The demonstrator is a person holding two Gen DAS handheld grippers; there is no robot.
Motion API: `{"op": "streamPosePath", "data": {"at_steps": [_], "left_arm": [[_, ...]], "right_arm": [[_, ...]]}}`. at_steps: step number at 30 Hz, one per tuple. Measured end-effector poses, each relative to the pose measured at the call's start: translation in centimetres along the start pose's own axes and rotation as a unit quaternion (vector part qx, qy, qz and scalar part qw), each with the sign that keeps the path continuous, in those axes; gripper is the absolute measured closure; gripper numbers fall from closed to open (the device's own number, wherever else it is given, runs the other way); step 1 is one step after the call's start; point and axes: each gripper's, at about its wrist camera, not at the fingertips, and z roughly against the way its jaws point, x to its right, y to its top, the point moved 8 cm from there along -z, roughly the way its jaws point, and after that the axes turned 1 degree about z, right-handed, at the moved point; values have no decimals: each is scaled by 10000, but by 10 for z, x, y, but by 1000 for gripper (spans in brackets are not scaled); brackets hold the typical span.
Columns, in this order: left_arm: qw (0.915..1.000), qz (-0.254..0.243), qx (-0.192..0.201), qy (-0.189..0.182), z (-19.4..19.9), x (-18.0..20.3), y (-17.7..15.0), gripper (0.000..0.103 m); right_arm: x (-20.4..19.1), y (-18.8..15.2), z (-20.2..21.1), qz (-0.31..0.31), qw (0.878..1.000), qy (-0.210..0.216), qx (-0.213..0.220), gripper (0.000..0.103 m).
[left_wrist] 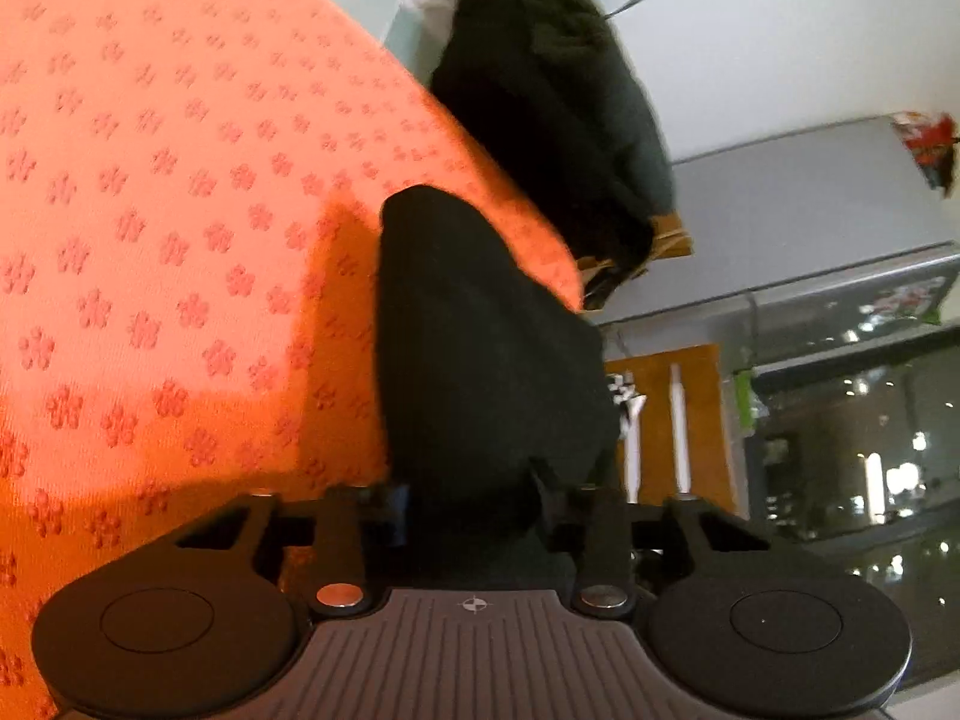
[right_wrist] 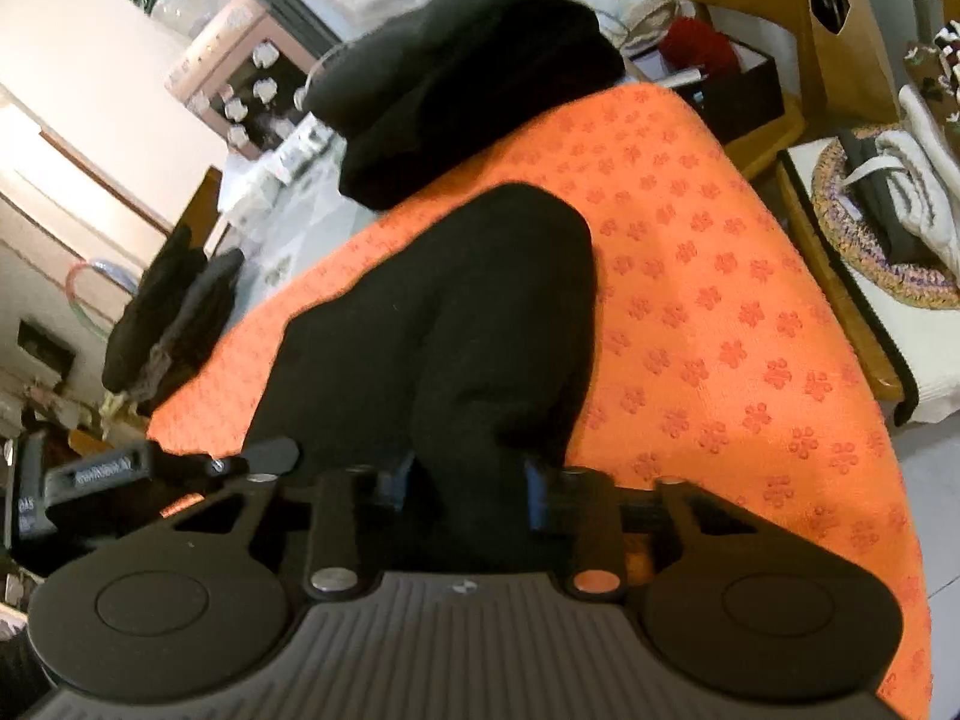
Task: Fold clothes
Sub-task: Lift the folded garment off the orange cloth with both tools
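A black garment [left_wrist: 480, 330] lies bunched on an orange mat [left_wrist: 150, 180] printed with small flowers. Its near end runs up between the fingers of my left gripper [left_wrist: 471, 501], whose pads press on the cloth. In the right wrist view the same black garment [right_wrist: 468, 300] stretches across the orange mat [right_wrist: 720, 330], and my right gripper [right_wrist: 468, 491] is shut on another part of its near edge. A stack of black clothes [left_wrist: 552, 90] [right_wrist: 468, 72] sits at the mat's far end. The cloth hides the pads' inner faces.
Right of the mat a woven basket [right_wrist: 888, 222] holds white and grey cloth on a low stand. Wooden furniture [right_wrist: 750, 120] and a box with a red item [right_wrist: 696, 42] stand behind. Dark clothes [right_wrist: 174, 312] hang at the left. A glass cabinet [left_wrist: 840, 420] stands beyond the mat's edge.
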Motion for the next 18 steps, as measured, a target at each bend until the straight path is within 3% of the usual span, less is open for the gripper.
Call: {"op": "streamPosePath", "data": {"at_steps": [11, 18], "left_arm": [[9975, -67, 283, -651, 56, 38, 32, 73], [9969, -400, 337, -591, 122, 52, 71, 73]], "right_arm": [[-73, 24, 45, 155, 9978, 110, 638, 76], [-145, 37, 45, 197, 9956, 287, 871, 76]]}}
